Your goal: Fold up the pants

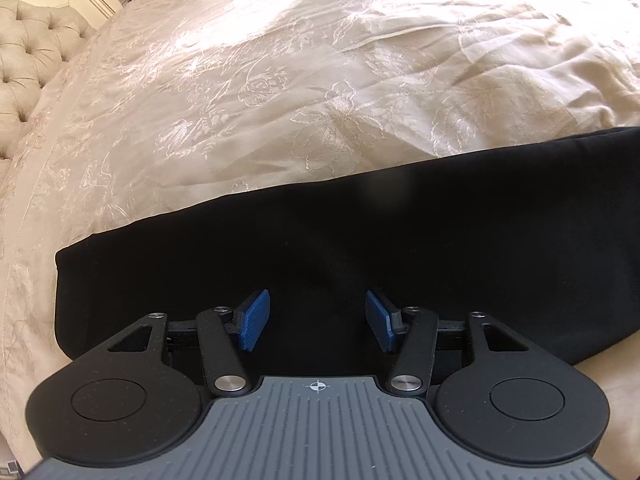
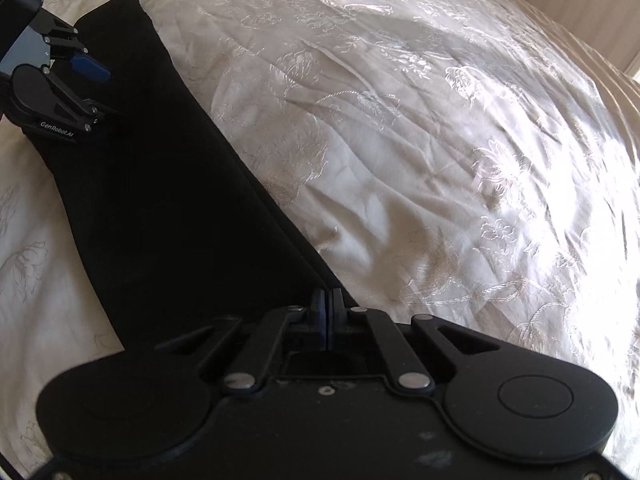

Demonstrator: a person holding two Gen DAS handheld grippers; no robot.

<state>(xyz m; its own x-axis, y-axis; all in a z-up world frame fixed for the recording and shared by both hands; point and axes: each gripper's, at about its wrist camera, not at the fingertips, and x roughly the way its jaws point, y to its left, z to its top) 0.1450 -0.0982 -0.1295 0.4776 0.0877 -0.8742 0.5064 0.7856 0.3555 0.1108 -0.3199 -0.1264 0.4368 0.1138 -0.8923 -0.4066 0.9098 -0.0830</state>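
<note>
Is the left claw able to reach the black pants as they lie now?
Probably yes. The left claw hangs open right above the black pants, which lie flat on the cream bedspread, and nothing lies between them.

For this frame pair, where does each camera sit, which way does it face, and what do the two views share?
Left wrist: sits on the left tool, angled down along its open blue pads at the black pants on the cream bedspread; a tufted headboard shows far left.
Right wrist: sits on the right tool, pads shut, over the near end of the pants; the left tool appears at the far end.
Shared: the pants, the bedspread, the left tool.
</note>
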